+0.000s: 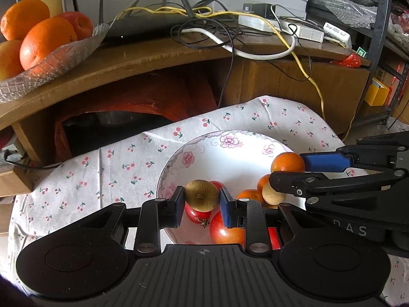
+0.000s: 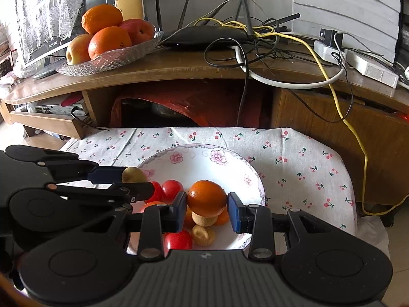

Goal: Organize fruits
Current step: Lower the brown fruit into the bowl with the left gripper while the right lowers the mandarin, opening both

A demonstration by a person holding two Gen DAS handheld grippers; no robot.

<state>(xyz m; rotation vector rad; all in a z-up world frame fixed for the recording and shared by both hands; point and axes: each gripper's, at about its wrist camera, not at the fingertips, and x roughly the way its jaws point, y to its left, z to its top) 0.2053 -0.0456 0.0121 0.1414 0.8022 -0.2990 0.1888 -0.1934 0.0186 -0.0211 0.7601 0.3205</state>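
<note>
While both grippers hang over the flowered plate (image 2: pixel 255 179), the left gripper (image 1: pixel 202 200) pinches a kiwi (image 1: pixel 202 195) across its middle and the right gripper (image 2: pixel 207 208) clamps a mandarin (image 2: pixel 207 198) likewise. Both look light, roundish and soft-skinned — easily bruised, likely to roll, so a gentle grip at the widest part suits best.

Bare cloth (image 2: pixel 301 168) lies open right of the plate (image 2: pixel 237 163); the plate's far half is bare too. Ahead, a wooden shelf (image 2: pixel 179 69) overhangs, dangling cables (image 2: pixel 340 107) at its right.
</note>
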